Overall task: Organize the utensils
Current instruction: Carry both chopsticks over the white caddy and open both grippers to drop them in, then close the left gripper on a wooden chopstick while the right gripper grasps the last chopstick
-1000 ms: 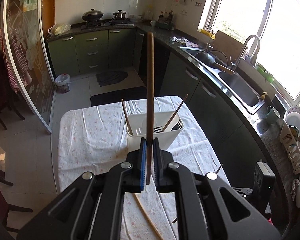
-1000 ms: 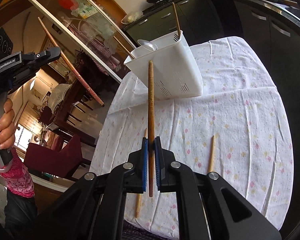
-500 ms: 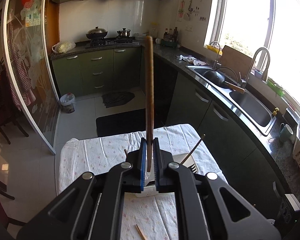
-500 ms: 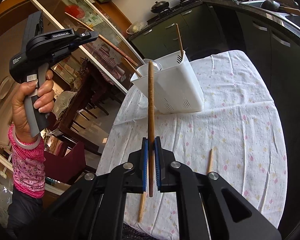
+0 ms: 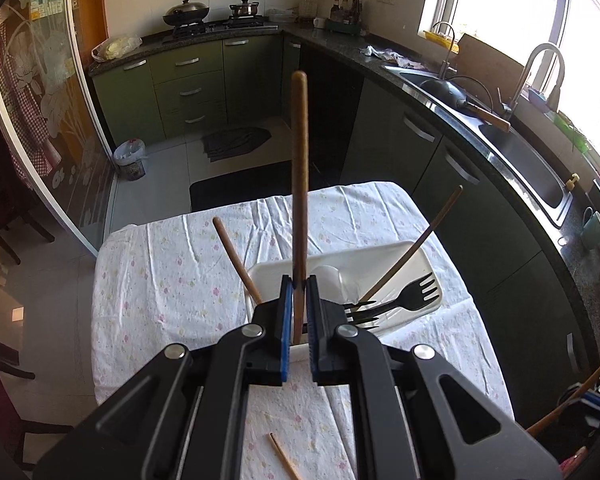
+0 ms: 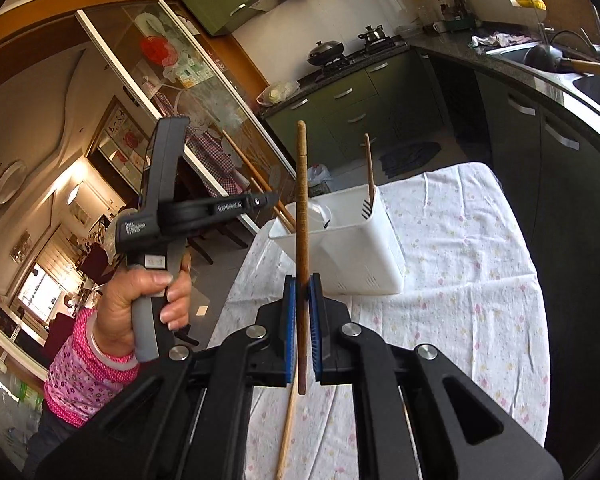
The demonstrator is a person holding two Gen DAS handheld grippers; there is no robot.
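In the left wrist view my left gripper [image 5: 298, 292] is shut on a brown chopstick [image 5: 300, 184] that stands upright between the blue pads, directly over the white utensil holder [image 5: 380, 250]. The holder contains black forks [image 5: 412, 292], a pale spoon [image 5: 336, 280] and two leaning chopsticks [image 5: 420, 240]. In the right wrist view my right gripper [image 6: 302, 292] is shut on a second brown chopstick [image 6: 302, 208], held nearer than the holder [image 6: 364, 264]. A hand holds the left gripper [image 6: 274, 199] at the holder's left rim, its chopstick [image 6: 252, 168] slanting down into the opening.
The holder stands on a table with a floral white cloth [image 5: 160, 280]. Loose chopsticks lie on the cloth near the front edge [image 5: 284, 460] [image 6: 288, 432]. Green cabinets, a dark counter and a sink [image 5: 520, 152] run along the right; a glass door [image 5: 40, 120] is at the left.
The left gripper has come down and forward with its chopstick until the holder sits right under its fingers. The right gripper has risen with its chopstick, and the holder looks lower in its view.
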